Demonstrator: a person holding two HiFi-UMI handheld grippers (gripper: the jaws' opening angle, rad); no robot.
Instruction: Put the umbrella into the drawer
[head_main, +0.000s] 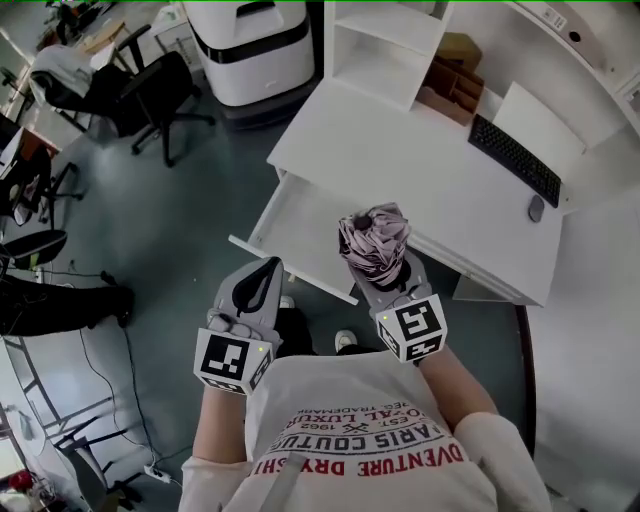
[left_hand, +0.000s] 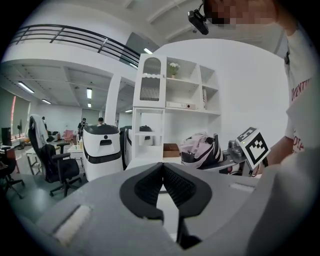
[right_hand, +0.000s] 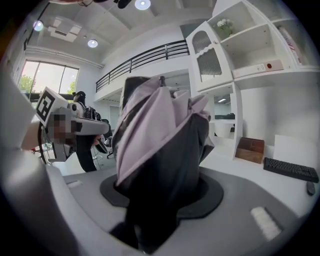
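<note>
A folded pink-and-grey umbrella (head_main: 374, 240) stands up out of my right gripper (head_main: 388, 282), which is shut on its lower part. In the right gripper view the umbrella (right_hand: 160, 145) fills the middle and hides the jaws. It hangs over the front right part of the open white drawer (head_main: 292, 225), pulled out of the white desk (head_main: 430, 180). My left gripper (head_main: 262, 272) is shut with nothing in it, in front of the drawer's front panel. Its jaws meet in the left gripper view (left_hand: 162, 169), where the umbrella (left_hand: 200, 149) shows to the right.
On the desk lie a black keyboard (head_main: 515, 158) and a mouse (head_main: 536, 208). A white shelf unit (head_main: 390, 45) with a wooden box (head_main: 450, 90) stands at the back. A white machine (head_main: 250, 45) and black office chairs (head_main: 150, 95) stand on the grey floor to the left.
</note>
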